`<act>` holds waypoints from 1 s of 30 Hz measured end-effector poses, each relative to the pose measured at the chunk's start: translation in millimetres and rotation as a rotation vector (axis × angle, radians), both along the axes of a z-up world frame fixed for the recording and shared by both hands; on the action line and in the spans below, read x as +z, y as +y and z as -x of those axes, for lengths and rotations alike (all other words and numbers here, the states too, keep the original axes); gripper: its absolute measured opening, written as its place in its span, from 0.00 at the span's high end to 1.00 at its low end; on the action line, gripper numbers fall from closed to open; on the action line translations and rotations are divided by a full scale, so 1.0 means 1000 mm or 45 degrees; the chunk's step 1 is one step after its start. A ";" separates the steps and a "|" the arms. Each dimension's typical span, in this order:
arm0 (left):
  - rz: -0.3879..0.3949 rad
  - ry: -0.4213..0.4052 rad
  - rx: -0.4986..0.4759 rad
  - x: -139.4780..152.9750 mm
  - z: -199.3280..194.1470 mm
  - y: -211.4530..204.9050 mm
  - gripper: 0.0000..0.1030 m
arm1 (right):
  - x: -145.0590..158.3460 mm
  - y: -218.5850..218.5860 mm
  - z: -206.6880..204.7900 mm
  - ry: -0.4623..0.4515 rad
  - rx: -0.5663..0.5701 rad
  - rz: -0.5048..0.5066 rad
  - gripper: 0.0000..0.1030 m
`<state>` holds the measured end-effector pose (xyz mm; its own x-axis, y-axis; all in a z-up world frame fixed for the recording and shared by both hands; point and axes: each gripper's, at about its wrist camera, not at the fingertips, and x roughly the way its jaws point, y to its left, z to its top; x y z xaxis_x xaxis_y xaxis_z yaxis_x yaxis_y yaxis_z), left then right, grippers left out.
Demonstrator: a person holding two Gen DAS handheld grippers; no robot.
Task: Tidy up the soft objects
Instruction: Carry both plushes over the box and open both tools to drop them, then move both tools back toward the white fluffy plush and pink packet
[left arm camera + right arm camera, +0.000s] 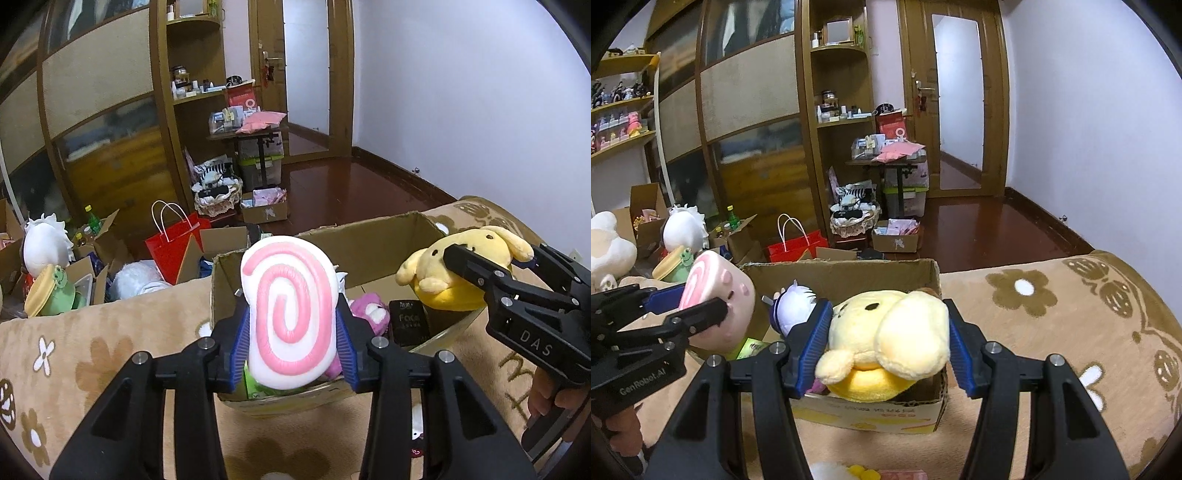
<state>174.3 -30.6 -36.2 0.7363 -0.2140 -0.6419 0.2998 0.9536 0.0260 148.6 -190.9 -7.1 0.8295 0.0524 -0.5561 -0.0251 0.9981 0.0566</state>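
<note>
A pink-swirl plush (291, 314) is clamped by the left gripper (291, 347); a yellow dog plush (886, 339) is clamped by the right gripper (886, 350), above the cardboard box (849, 275).

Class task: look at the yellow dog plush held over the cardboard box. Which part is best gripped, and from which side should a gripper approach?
Grip the yellow dog plush across its round head, coming from the near side, as the right gripper does. The head is its widest, firmest bulge; the floppy ear and small paws would likely slip or sag over the cardboard box.

A tan plush blanket with brown flowers (1052, 332) carries an open brown cardboard box (886, 413), directly ahead of both tongs.
</note>
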 end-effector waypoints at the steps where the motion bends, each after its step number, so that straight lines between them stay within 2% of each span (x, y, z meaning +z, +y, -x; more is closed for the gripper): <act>1: -0.003 0.002 -0.004 -0.001 0.000 0.000 0.59 | -0.001 0.000 0.000 0.003 0.005 -0.002 0.39; 7: -0.046 0.024 -0.008 -0.007 -0.002 -0.005 0.55 | -0.004 -0.001 -0.001 0.022 0.004 -0.022 0.39; 14: -0.074 -0.024 0.009 -0.002 0.002 -0.007 0.40 | -0.007 -0.006 -0.002 0.043 -0.006 -0.051 0.38; 21: -0.083 0.000 0.021 -0.003 0.002 -0.006 0.37 | -0.003 -0.010 0.000 0.033 -0.020 -0.091 0.24; 25: -0.089 -0.018 0.017 0.002 0.008 -0.006 0.24 | 0.003 -0.012 0.004 0.013 -0.028 -0.108 0.10; 26: -0.094 -0.024 0.013 0.002 0.010 -0.007 0.23 | 0.005 -0.014 0.006 0.005 -0.034 -0.118 0.09; 28: -0.105 -0.030 0.005 0.004 0.014 -0.008 0.20 | 0.010 -0.017 0.010 -0.003 -0.051 -0.133 0.00; 30: -0.108 -0.050 0.008 0.007 0.019 -0.008 0.14 | 0.016 -0.021 0.014 -0.025 -0.082 -0.139 0.00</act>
